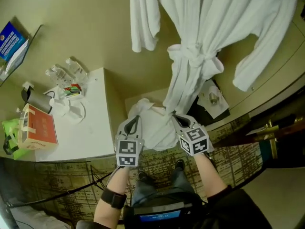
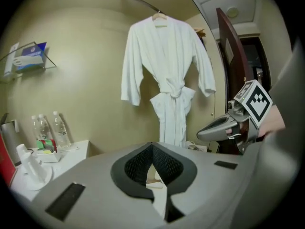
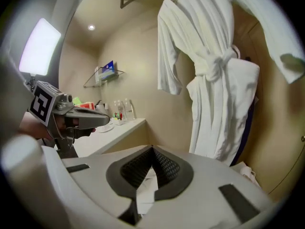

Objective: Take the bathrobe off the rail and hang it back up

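Observation:
A white bathrobe (image 1: 200, 42) hangs by a hanger (image 2: 159, 17) on the wall rail (image 2: 138, 1), its belt knotted at the waist. In both gripper views the bathrobe (image 2: 167, 80) (image 3: 214, 80) is ahead of the jaws and apart from them. My left gripper (image 1: 135, 119) and right gripper (image 1: 175, 118) are side by side below the robe's hem, pointing toward it. The left gripper's (image 2: 152, 147) jaws are shut with nothing in them. So are the right gripper's (image 3: 152, 150). Each gripper shows in the other's view: the right gripper (image 2: 209, 130), the left gripper (image 3: 102, 120).
A white counter (image 1: 95, 128) at the left carries water bottles (image 1: 66, 70), a red box (image 1: 38, 125) and cups. A wall shelf (image 1: 12, 39) holds a blue box. A white bundle (image 1: 152, 132) lies low by the wall under the robe. A dark door (image 1: 276, 132) stands at the right.

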`<state>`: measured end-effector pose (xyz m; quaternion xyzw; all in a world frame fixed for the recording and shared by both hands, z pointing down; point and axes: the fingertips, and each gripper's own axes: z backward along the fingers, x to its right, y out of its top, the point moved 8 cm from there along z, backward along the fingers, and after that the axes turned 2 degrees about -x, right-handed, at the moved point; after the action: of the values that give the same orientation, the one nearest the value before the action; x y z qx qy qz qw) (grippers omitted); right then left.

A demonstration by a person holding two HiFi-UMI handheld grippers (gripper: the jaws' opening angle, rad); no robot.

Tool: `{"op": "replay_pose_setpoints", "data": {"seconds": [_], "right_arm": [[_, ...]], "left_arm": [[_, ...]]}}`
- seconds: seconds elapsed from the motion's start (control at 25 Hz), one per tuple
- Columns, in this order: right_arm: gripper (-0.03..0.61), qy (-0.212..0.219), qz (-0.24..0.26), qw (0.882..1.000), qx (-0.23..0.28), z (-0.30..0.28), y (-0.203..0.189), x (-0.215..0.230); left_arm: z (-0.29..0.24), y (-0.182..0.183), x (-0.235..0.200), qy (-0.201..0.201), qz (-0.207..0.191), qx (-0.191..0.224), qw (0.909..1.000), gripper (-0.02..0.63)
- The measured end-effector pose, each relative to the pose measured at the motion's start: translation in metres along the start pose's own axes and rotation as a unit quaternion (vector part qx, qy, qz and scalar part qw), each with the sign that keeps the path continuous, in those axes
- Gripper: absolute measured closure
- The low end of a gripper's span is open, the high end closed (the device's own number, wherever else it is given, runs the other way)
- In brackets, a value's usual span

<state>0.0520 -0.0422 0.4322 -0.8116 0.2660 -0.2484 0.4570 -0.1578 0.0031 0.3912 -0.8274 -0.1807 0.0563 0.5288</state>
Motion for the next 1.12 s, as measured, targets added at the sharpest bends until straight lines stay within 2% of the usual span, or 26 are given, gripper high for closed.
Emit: {"op": "replay_pose_setpoints", "data": {"seconds": [0.16,0.44,0.84,1.12], "right_arm": [[0.558,0.009,0.025,1.0,0.01,0.026,0.015,-0.007],[0.558,0.015,0.029,0.999,0.022,0.051,0.019,-0.013],[0.558,0.028,0.035,0.999,0.012,0.04,0.016,-0.026],[0.558,0.027,0.04,0.999,0.015,0.039,0.02,-0.025]], "left_arm": [[0.036,0.008,-0.004,0.007,0.022,0.009,0.9997,0.611],[0.077,0.01,-0.013,0.026,0.066,0.031,0.997,0.611],[0.09,0.003,-0.029,0.051,0.067,0.037,0.9958,0.611],[0.087,0.007,-0.025,0.045,0.064,0.034,0.9964,0.611]]}}
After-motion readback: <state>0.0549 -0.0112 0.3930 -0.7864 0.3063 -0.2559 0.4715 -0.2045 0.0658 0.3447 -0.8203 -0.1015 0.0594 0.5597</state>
